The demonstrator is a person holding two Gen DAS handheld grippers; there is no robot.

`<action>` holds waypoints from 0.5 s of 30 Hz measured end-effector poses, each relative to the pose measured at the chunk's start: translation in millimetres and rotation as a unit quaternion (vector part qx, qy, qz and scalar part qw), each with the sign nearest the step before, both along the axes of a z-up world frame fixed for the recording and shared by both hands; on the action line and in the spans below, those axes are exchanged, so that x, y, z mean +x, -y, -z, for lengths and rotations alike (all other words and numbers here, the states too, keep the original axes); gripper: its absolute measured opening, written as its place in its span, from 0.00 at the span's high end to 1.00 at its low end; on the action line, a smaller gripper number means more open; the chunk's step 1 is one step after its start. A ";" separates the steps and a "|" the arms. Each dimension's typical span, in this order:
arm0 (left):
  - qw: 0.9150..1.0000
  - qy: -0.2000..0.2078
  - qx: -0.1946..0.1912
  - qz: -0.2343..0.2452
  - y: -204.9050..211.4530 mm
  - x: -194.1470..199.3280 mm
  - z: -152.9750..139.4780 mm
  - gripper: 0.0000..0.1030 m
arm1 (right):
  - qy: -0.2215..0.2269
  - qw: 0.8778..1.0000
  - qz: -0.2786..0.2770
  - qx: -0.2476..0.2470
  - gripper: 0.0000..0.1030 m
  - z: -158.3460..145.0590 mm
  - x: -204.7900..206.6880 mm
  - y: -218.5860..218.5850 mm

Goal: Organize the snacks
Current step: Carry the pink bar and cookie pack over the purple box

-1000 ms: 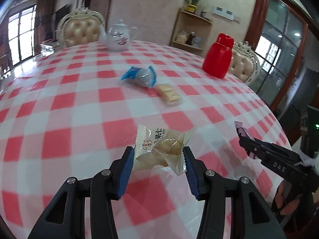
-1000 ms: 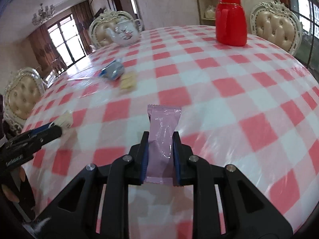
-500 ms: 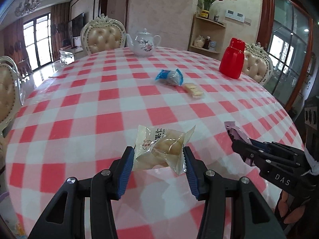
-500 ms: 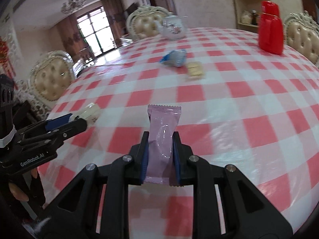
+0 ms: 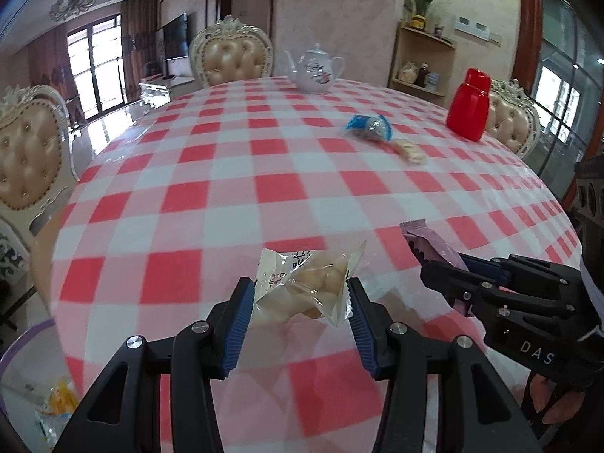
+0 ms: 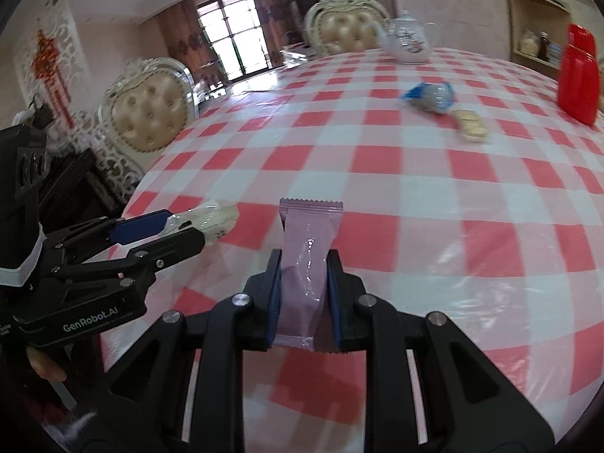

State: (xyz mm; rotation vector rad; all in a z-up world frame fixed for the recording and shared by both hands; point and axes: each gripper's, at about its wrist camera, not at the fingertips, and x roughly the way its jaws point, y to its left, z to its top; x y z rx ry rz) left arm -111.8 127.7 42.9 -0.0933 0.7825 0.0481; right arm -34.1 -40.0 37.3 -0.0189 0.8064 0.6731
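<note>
My left gripper (image 5: 300,296) is shut on a clear-and-white packet of pale round pastries (image 5: 309,287), held above the near edge of the red-checked table (image 5: 226,188). My right gripper (image 6: 304,283) is shut on a pink wrapped snack bar (image 6: 307,260). Each gripper shows in the other's view: the right one (image 5: 438,260) with the pink bar (image 5: 426,243) at the right, the left one (image 6: 170,230) with the pastry packet (image 6: 211,219) at the left. A blue-wrapped snack (image 5: 368,126) and a pale biscuit pack (image 5: 411,151) lie far across the table.
A white teapot (image 5: 317,71) and a red thermos jug (image 5: 470,109) stand at the table's far side. Padded chairs (image 5: 26,154) ring the table. At lower left, beyond the table edge, a clear container rim (image 5: 22,343) with yellow-wrapped items (image 5: 56,400) shows.
Both grippers have pulled back and risen from the table, still holding their snacks. More of the near table edge and the room shows, and the container at lower left has come into view.
</note>
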 end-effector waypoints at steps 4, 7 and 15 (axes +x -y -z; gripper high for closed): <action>1.000 -0.002 0.001 -0.020 -17.1 -17.8 0.4 0.51 | -0.004 0.999 -0.034 0.003 0.76 0.8 -13.2 -24.0; 0.999 -0.004 -0.004 -0.037 -31.6 -30.3 2.2 0.51 | -0.004 0.998 -0.061 0.002 0.76 0.8 -22.8 -43.4; 0.995 -0.011 -0.012 -0.097 -81.1 -77.7 11.2 0.51 | -0.006 0.988 -0.152 -0.008 0.76 3.9 -60.5 -102.2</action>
